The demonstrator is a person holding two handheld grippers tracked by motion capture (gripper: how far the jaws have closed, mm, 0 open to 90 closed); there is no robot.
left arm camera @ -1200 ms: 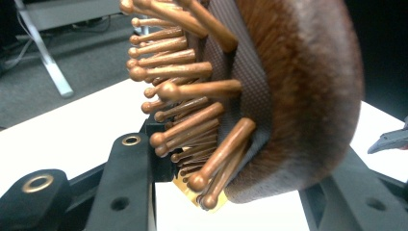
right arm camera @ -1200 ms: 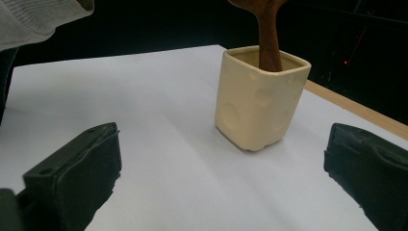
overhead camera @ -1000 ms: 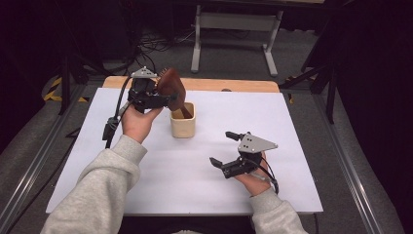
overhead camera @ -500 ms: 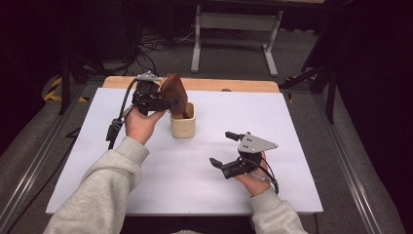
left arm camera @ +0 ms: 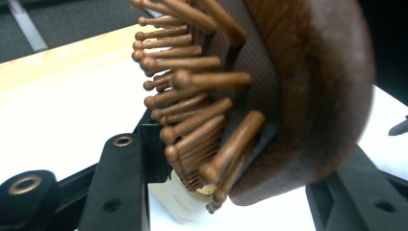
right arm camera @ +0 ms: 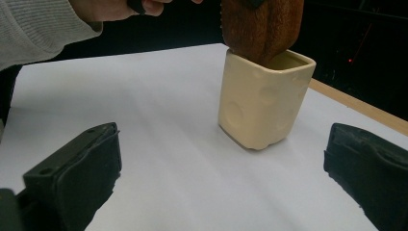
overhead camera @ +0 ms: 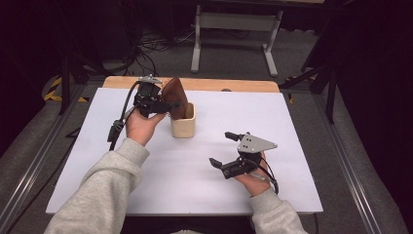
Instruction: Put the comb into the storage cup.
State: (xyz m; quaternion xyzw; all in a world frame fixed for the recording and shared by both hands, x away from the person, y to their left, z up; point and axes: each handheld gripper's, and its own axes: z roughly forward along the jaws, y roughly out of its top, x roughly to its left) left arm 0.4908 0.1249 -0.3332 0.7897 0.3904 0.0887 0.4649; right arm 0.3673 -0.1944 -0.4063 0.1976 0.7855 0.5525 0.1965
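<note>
A brown wooden hairbrush (overhead camera: pixel 175 96) with peg bristles stands head-up, its lower end dipped into a cream square cup (overhead camera: pixel 183 125) on the white table. My left gripper (overhead camera: pixel 168 104) is shut on the brush, just left of the cup's rim. In the left gripper view the brush (left arm camera: pixel 298 96) sits close between the jaws, bristles toward the left, with the cup (left arm camera: pixel 180 206) below it. My right gripper (overhead camera: pixel 221 148) rests open near the front right, apart from the cup. The right gripper view looks at the cup (right arm camera: pixel 262 108) with the brush (right arm camera: pixel 262 26) entering its mouth.
The white tabletop (overhead camera: pixel 146 195) has a wooden strip (overhead camera: pixel 243 85) along its far edge. Beyond it a metal stand (overhead camera: pixel 234 24) and cables (overhead camera: pixel 151 44) lie on the floor. A grey sleeve (right arm camera: pixel 38 24) shows at the upper left of the right gripper view.
My left gripper has carried the brush to the right and down, so its lower end now sits inside the cup. The right gripper has stayed where it was.
</note>
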